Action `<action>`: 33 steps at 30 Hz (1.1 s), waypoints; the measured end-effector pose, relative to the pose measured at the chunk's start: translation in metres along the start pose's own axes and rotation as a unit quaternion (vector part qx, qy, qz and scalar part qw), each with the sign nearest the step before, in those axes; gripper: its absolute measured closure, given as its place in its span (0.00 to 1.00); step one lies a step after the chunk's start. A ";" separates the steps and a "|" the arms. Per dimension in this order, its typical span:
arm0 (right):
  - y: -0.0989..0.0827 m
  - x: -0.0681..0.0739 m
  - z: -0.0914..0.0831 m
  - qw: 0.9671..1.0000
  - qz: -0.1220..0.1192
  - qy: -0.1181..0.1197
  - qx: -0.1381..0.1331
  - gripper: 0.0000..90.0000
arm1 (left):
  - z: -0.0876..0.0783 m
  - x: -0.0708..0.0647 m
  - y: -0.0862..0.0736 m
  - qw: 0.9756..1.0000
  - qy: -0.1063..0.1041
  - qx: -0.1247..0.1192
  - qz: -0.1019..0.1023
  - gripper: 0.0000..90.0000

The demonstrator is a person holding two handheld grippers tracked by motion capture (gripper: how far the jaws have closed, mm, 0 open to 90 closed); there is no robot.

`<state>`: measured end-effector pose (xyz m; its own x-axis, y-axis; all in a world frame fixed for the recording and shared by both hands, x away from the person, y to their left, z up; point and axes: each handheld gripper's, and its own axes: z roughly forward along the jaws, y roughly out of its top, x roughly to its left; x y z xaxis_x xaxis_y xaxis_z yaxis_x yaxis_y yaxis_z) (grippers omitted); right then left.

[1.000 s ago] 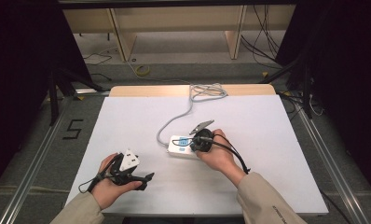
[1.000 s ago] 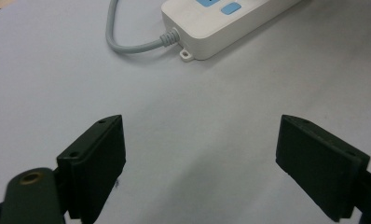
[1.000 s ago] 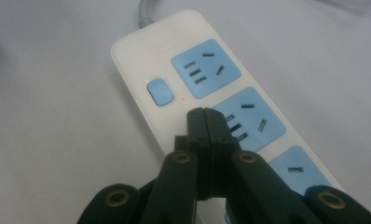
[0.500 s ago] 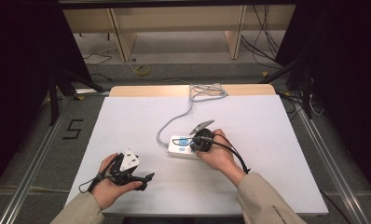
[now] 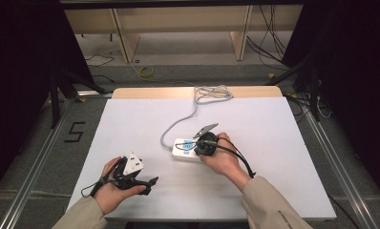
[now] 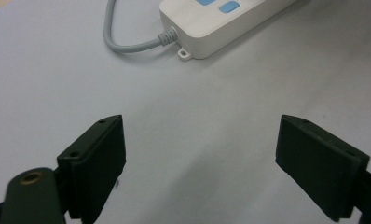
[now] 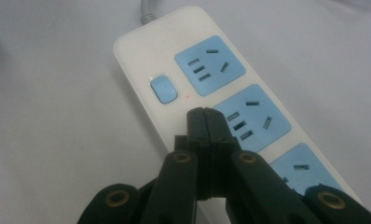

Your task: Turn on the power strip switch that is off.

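- Near the middle of the white table top (image 5: pixel 274 143) lay a white plastic power strip with blue sockets (image 7: pixel 230 107), its blue switch (image 7: pixel 164 88) just ahead of the right gripper (image 7: pixel 206 114), whose jaws were pressed together, holding nothing
- Its grey cable (image 5: pixel 178 126) ran to a coil at the far wooden edge
- Well apart, the left gripper (image 6: pixel 200 154) rested near the front edge, jaws wide, holding nothing
- Beyond stood wooden shelving (image 5: pixel 178 28) and floor cables
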<state>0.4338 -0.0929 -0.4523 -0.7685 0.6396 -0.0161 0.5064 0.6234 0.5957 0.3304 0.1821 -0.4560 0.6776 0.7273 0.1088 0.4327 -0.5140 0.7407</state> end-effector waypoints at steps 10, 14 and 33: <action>-0.001 0.000 0.000 1.000 0.006 0.001 -0.003 1.00 | 0.000 0.001 0.000 1.000 -0.001 0.001 0.000 0.17; -0.001 0.000 0.000 1.000 0.005 0.000 -0.003 1.00 | 0.000 0.001 0.000 1.000 -0.001 0.001 -0.001 0.17; -0.001 -0.002 0.000 1.000 0.008 0.005 -0.005 1.00 | 0.000 0.001 0.000 1.000 -0.002 0.000 -0.001 0.17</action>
<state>0.4342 -0.0947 -0.4526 -0.7638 0.6455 0.0016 0.5152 0.6082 0.6039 0.3307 0.1827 -0.4559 0.6786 0.7271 0.1041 0.4343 -0.5115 0.7415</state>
